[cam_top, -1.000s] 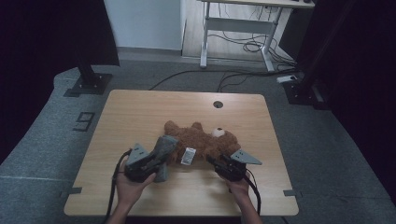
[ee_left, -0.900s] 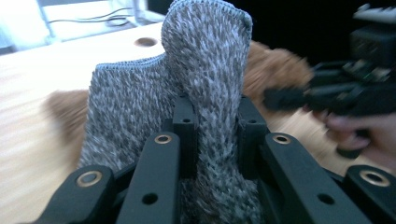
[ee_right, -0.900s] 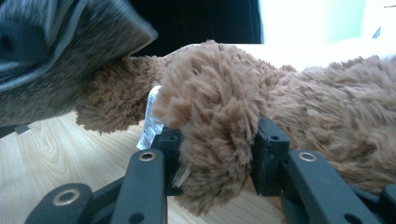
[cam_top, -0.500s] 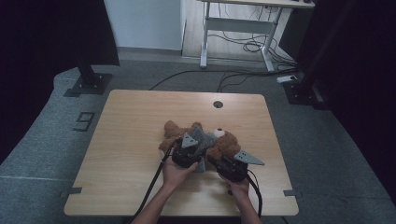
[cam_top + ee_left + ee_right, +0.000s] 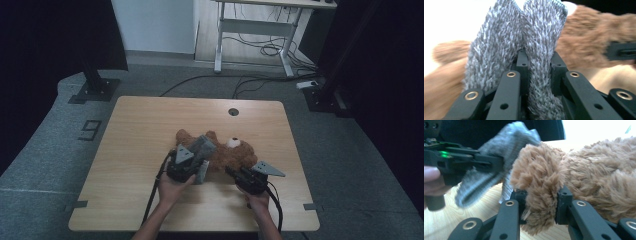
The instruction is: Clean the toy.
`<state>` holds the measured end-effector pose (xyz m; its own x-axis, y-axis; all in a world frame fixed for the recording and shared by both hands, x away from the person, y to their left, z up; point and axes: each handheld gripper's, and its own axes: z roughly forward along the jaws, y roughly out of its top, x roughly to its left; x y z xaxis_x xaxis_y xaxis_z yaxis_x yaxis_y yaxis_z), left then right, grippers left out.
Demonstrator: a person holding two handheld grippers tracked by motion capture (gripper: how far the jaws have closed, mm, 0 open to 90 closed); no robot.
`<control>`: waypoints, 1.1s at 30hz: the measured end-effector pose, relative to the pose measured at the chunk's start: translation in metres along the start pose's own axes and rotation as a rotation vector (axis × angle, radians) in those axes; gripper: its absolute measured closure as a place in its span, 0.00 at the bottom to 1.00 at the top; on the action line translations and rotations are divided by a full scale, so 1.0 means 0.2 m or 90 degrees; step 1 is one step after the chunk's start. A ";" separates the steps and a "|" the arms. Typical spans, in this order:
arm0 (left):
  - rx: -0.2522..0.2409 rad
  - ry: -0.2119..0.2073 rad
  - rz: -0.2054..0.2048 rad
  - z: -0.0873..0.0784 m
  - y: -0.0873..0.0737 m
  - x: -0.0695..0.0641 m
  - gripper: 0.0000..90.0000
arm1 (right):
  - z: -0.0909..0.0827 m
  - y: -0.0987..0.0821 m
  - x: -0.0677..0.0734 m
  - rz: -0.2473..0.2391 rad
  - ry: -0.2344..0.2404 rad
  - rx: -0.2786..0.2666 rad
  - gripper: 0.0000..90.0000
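Note:
A brown teddy bear [image 5: 230, 152] lies on the wooden table [image 5: 150, 125], right of its middle. My left gripper [image 5: 198, 159] is shut on a grey knitted sock [image 5: 204, 145], which stands up between its jaws [image 5: 534, 37] just over the bear's body [image 5: 586, 40]. My right gripper [image 5: 233, 171] is shut on one furry limb of the bear [image 5: 539, 177]; its jaws have just been closing on it. In the right gripper view the sock [image 5: 506, 145] hangs from the left gripper [image 5: 496, 162] close beside that limb.
A round cable hole [image 5: 233, 111] sits near the table's far edge. Beyond it stands a white desk frame [image 5: 255, 30] with cables on the floor. A black stand base [image 5: 95, 90] is off the table's far left corner.
My left gripper has carried the sock rightward, from the bear's left side to over its body, close to the right gripper. The right gripper has stayed in place.

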<state>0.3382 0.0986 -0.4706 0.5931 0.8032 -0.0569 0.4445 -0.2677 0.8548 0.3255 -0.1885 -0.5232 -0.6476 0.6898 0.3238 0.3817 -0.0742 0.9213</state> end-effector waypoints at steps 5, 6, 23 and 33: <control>0.005 0.049 -0.055 -0.12 -0.07 0.22 0.83 | 0.00 0.00 -0.01 0.003 0.004 -0.004 0.79; 0.015 0.088 -0.065 -0.16 -0.11 0.30 0.83 | 0.00 -0.01 -0.01 0.003 0.004 -0.004 0.79; -0.060 0.025 0.068 -0.21 0.18 -0.07 0.83 | 0.00 -0.01 -0.01 0.011 0.010 -0.009 0.78; 0.045 -0.079 0.053 0.21 0.14 -0.31 0.83 | 0.00 -0.01 -0.01 0.013 0.013 -0.010 0.78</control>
<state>0.3428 0.0184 -0.4651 0.7059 0.7063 -0.0539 0.4336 -0.3707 0.8214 0.3255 -0.1898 -0.5264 -0.6532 0.6728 0.3474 0.3855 -0.0994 0.9173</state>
